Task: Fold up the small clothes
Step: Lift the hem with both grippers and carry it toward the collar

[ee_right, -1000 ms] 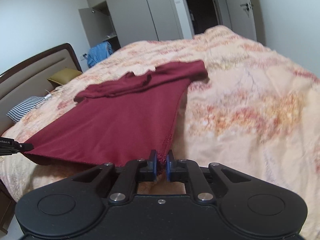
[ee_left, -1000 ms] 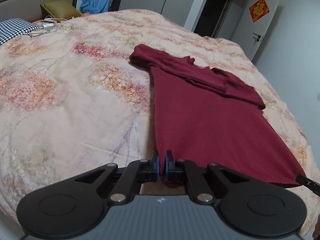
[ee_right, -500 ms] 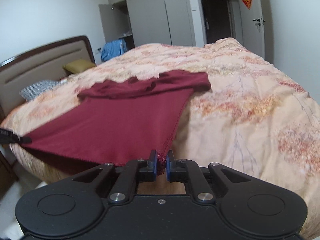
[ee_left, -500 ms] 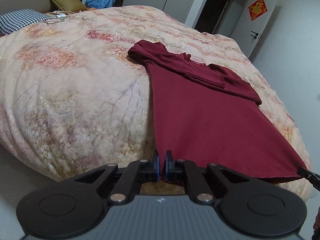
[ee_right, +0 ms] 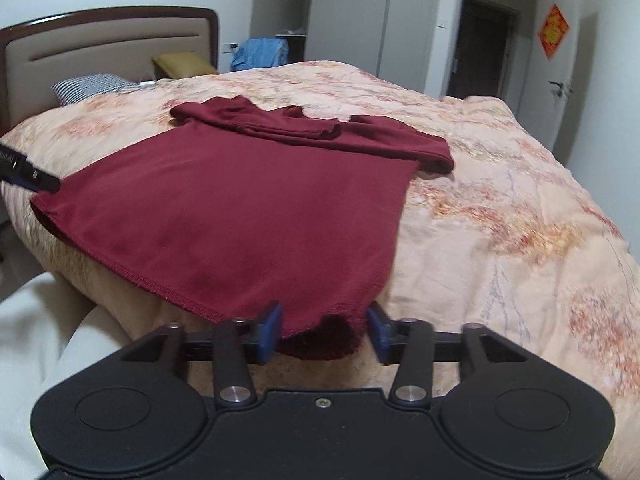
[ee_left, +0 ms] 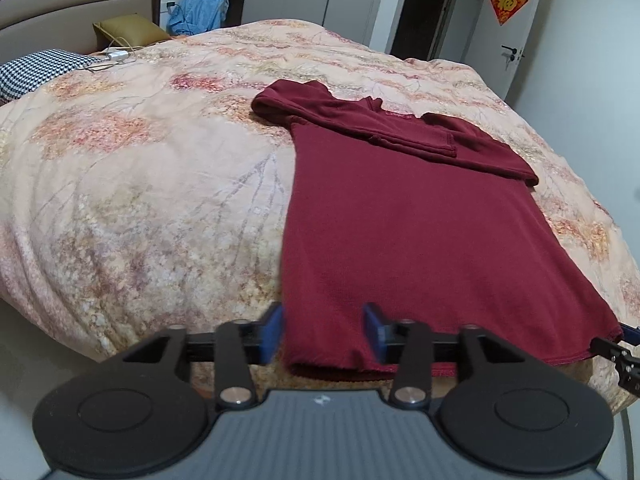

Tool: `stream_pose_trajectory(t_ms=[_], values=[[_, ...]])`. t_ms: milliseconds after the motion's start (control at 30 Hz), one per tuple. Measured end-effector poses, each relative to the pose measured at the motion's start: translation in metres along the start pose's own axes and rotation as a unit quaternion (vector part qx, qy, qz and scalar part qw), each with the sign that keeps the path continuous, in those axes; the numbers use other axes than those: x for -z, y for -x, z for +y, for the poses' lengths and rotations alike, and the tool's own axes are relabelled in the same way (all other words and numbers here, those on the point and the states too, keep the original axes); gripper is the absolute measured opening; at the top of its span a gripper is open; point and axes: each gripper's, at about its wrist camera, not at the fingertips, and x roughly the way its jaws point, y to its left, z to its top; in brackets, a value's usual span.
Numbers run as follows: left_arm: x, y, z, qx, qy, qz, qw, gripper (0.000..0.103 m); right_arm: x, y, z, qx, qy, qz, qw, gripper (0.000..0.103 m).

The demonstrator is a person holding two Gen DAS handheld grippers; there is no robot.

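Shirt (ee_left: 404, 240) lies lengthwise toward 12 o'clock on the bed (ee_left: 140, 200); left gripper (ee_left: 323, 334) and right gripper (ee_right: 324, 334), jaws just parted, each straddle a hem corner.

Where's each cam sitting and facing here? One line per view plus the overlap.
Left wrist: on the left gripper, looking along its fingers over the dark red knit shirt on the floral peach bedspread; the right gripper's tip shows at the right edge.
Right wrist: on the right gripper, facing the shirt's other hem corner and the headboard; the left gripper's tip shows at the left edge.
Shared: shirt, bedspread, red door decoration.
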Motion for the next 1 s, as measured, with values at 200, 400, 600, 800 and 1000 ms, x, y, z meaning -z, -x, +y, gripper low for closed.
stream_pose_trajectory(t_ms=[200, 400, 600, 800, 1000], values=[[0.001, 0.011, -0.002, -0.041, -0.017, -0.029, 0.9986, 0.094, -0.004, 0.005, 0.013, 0.019, 0.065, -0.017, 0.998, 0.078], [0.003, 0.015, -0.011, -0.048, -0.046, -0.044, 0.9968, 0.103, -0.003, 0.007, 0.024, 0.027, 0.136, -0.017, 0.990, 0.084], [0.008, 0.005, -0.030, -0.042, -0.079, -0.038, 0.9953, 0.103, 0.007, -0.016, 0.055, -0.005, 0.237, 0.013, 0.971, 0.076], [0.011, -0.001, -0.047, -0.029, -0.092, -0.033, 0.9948, 0.103, 0.018, -0.041, 0.073, 0.002, 0.307, 0.031, 0.951, 0.057], [0.018, -0.003, -0.057, 0.005, -0.093, -0.027, 0.9953, 0.103, 0.014, -0.037, 0.069, 0.021, 0.305, 0.012, 0.952, 0.013]])
